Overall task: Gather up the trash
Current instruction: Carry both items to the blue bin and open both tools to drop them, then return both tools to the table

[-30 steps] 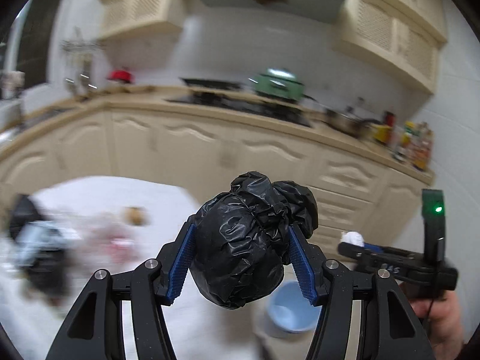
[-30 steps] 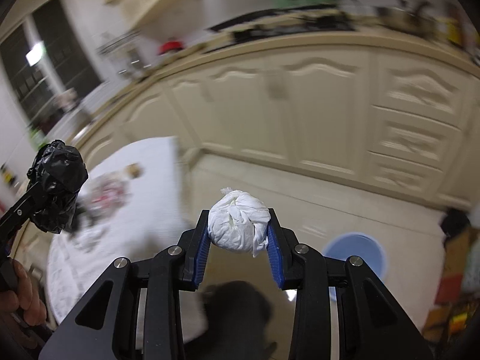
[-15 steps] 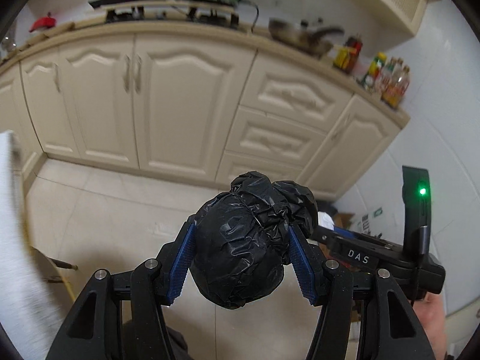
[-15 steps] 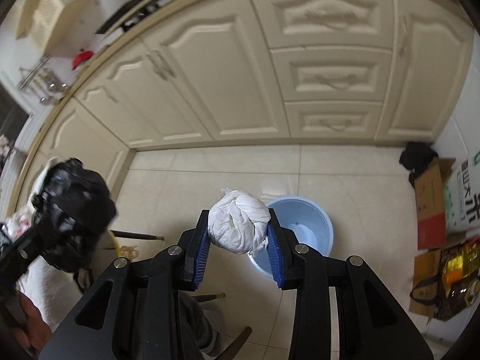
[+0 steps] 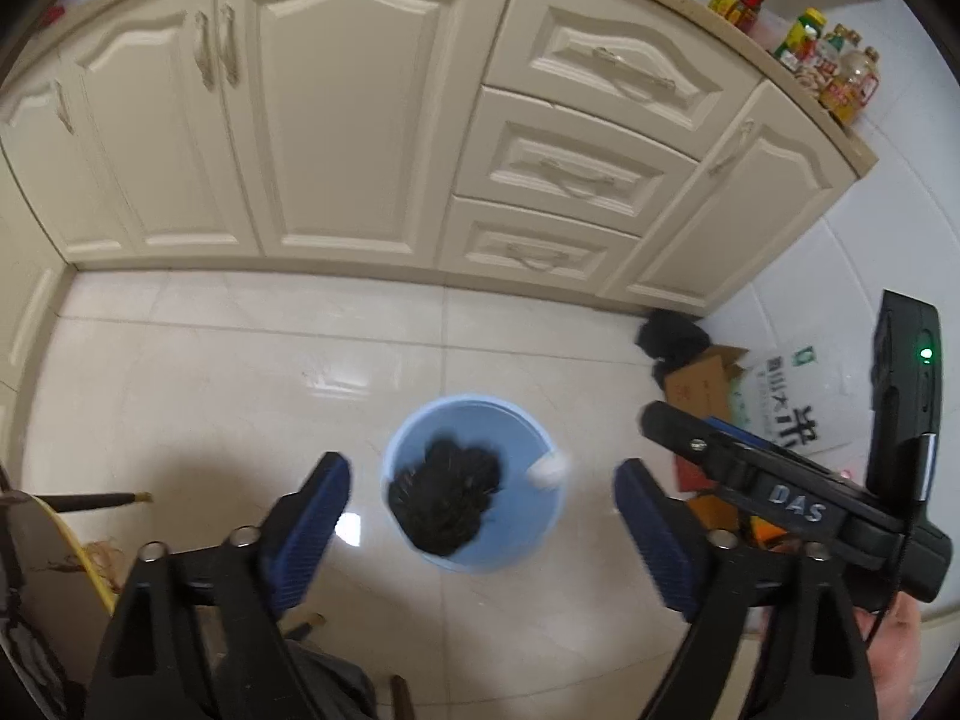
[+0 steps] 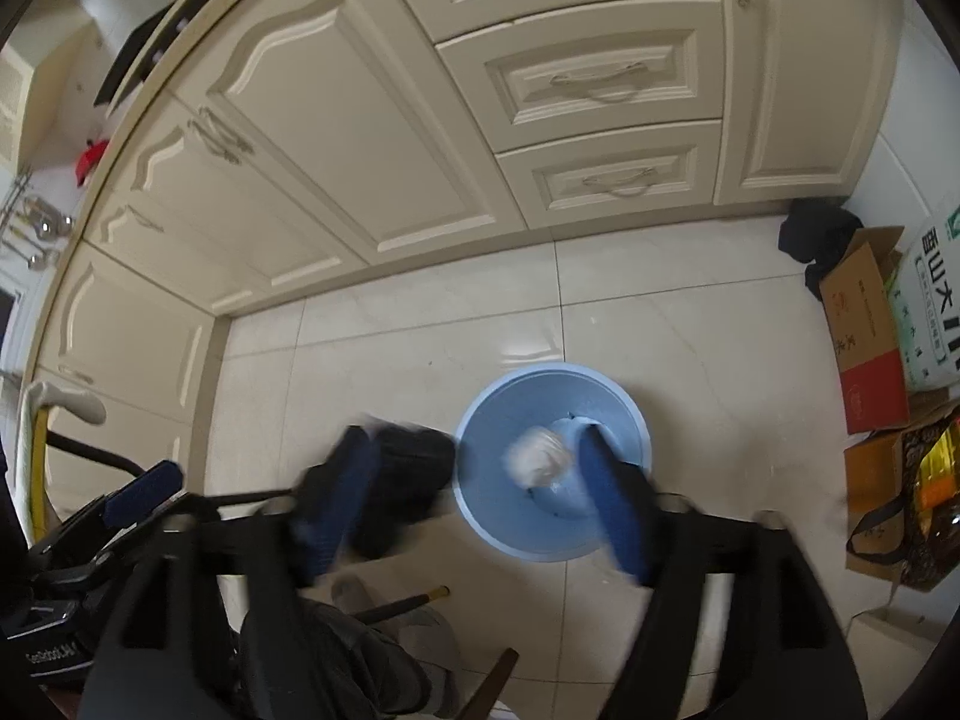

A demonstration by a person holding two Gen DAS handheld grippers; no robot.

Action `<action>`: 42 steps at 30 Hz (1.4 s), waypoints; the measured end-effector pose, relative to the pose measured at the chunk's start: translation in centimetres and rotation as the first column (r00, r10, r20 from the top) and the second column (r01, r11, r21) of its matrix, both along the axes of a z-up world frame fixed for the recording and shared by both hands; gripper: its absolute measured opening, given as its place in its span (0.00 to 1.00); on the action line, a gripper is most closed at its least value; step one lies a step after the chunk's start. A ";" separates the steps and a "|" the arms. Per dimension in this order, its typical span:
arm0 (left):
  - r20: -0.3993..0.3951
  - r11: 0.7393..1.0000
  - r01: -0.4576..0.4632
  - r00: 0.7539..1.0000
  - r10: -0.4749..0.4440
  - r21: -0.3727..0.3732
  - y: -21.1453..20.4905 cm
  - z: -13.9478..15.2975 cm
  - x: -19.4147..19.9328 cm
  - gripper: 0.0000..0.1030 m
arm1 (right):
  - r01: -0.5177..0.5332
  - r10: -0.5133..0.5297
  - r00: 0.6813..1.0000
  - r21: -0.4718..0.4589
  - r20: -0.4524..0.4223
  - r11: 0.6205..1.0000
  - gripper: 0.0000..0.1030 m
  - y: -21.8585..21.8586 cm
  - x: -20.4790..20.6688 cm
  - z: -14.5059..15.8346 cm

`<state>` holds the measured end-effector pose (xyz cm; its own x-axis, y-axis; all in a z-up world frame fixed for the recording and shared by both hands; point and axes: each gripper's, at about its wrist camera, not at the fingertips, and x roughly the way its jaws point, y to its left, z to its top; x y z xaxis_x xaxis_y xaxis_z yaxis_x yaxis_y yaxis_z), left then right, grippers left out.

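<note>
Both grippers hang above a round light-blue plastic bin (image 5: 474, 489) standing on the glossy cream floor tiles (image 5: 240, 372), in front of cream panelled kitchen cabinets (image 5: 336, 120).

The left gripper (image 5: 480, 516) has just been opening; its blue-padded fingers (image 5: 312, 522) stand wide apart, touching nothing. The crumpled black plastic bag ball (image 5: 447, 501) is between and below them, over the bin's mouth towards its 7 o'clock rim, blurred.

The right gripper (image 6: 474, 498) has likewise just been opening, its blue fingers (image 6: 612, 498) spread and gripping nothing. The white crumpled paper wad (image 6: 537, 457) shows between them against the bin's inside (image 6: 618, 414), free of both pads. From the left view this wad (image 5: 549, 471) sits at the bin's 3 o'clock rim.

Cardboard boxes (image 6: 864, 330) stand at the bin's 3 o'clock.
</note>
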<state>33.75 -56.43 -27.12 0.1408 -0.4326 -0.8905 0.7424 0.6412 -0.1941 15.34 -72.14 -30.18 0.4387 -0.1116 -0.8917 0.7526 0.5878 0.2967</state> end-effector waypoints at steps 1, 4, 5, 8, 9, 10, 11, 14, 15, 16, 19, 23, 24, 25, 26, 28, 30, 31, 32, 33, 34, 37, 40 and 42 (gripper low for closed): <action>0.012 1.000 -0.004 1.000 0.004 -0.003 0.0 0.2 0.3 0.86 | 0.004 -0.004 1.000 -0.006 -0.002 1.000 0.77 0.1 0.0 0.2; 0.063 1.000 -0.026 0.998 0.027 -0.013 0.1 1.6 1.2 0.91 | 0.016 -0.016 1.000 -0.016 0.021 1.000 0.90 0.3 -0.1 1.0; 0.077 0.999 -0.031 0.997 0.032 -0.021 0.5 2.2 1.2 0.92 | 0.018 -0.017 0.999 -0.022 0.030 1.000 0.94 0.5 -0.1 1.4; 0.109 0.997 -0.046 0.993 0.053 -0.057 2.0 4.3 1.1 0.92 | 0.016 -0.013 0.998 -0.041 0.053 0.999 0.95 1.3 -0.1 2.9; 0.124 0.996 -0.055 0.990 0.064 -0.072 2.6 5.2 1.2 0.92 | 0.015 -0.012 0.998 -0.046 0.058 0.999 0.95 1.7 0.0 3.4; 0.145 0.994 -0.060 0.987 0.072 -0.089 3.3 6.2 1.3 0.92 | 0.013 -0.009 0.998 -0.055 0.068 0.998 0.96 2.2 0.0 4.0; 0.158 0.993 -0.064 0.984 0.079 -0.100 4.3 6.8 0.8 0.93 | 0.007 -0.001 0.996 -0.065 0.086 0.998 0.97 2.9 0.1 5.0; 0.217 0.985 -0.080 0.970 0.113 -0.154 8.1 10.1 -0.1 0.96 | -0.013 0.025 0.991 -0.090 0.128 0.996 0.98 5.0 0.5 7.4; 0.242 0.982 -0.085 0.962 0.126 -0.171 9.1 11.1 -0.3 0.98 | -0.020 0.034 0.989 -0.098 0.142 0.995 0.99 5.6 0.6 8.2; 0.275 0.976 -0.092 0.950 0.146 -0.198 10.1 12.4 -0.1 0.99 | -0.028 0.045 0.987 -0.106 0.156 0.994 0.99 6.2 0.7 8.9; 0.332 0.960 -0.114 0.922 0.197 -0.255 14.1 15.4 -1.1 0.99 | -0.069 0.100 0.968 -0.137 0.228 0.988 1.00 9.1 1.7 12.0; 0.399 0.936 -0.147 0.875 0.274 -0.321 19.4 18.4 -2.6 0.99 | -0.114 0.177 0.931 -0.206 0.319 0.972 1.00 13.3 3.0 16.2; 0.411 0.928 -0.159 0.862 0.297 -0.338 20.4 19.1 -2.9 0.99 | -0.127 0.199 0.920 -0.225 0.338 0.966 1.00 14.5 3.4 17.3; 0.423 0.916 -0.178 0.844 0.330 -0.359 21.9 20.0 -2.8 0.99 | -0.141 0.224 0.908 -0.245 0.353 0.959 1.00 15.6 3.7 18.3; 0.428 0.909 -0.187 0.835 0.346 -0.372 23.3 20.3 -3.6 0.99 | -0.156 0.248 0.899 -0.266 0.360 0.951 1.00 16.9 4.2 19.2; 0.444 0.891 -0.207 0.807 0.389 -0.404 26.6 20.9 -4.4 0.99 | -0.179 0.284 0.883 -0.292 0.373 0.940 1.00 18.9 4.8 20.6; 0.466 0.876 -0.230 0.774 0.429 -0.424 28.8 21.1 -6.4 0.99 | -0.210 0.327 0.859 -0.312 0.394 0.927 1.00 21.2 5.6 22.1; 0.472 0.870 -0.241 0.761 0.445 -0.431 30.4 21.4 -7.0 0.99 | -0.227 0.352 0.847 -0.327 0.398 0.917 1.00 22.6 6.1 23.0; 0.478 0.858 -0.258 0.742 0.470 -0.444 32.3 21.6 -7.5 0.99 | -0.236 0.365 0.841 -0.336 0.398 0.912 1.00 23.4 6.3 23.4; 0.483 0.850 -0.269 0.727 0.488 -0.453 33.4 21.7 -7.8 0.99 | -0.253 0.388 0.830 -0.351 0.400 0.902 1.00 24.6 6.7 24.1; 0.491 0.843 -0.281 0.710 0.505 -0.460 34.8 21.7 -8.6 0.99 | -0.266 0.406 0.821 -0.360 0.402 0.894 1.00 25.6 7.0 24.5; 0.509 0.821 -0.316 0.662 0.550 -0.476 38.0 20.7 -13.9 0.99 | -0.302 0.453 0.795 -0.385 0.403 0.872 1.00 28.5 7.8 25.8; 0.516 0.806 -0.345 0.632 0.578 -0.481 40.7 20.8 -21.4 0.99 | -0.341 0.502 0.765 -0.408 0.403 0.847 1.00 31.5 8.8 26.9; 0.510 0.787 -0.374 0.609 0.607 -0.490 43.1 20.7 -23.4 0.99 | -0.360 0.525 0.750 -0.418 0.401 0.834 1.00 33.1 9.2 27.5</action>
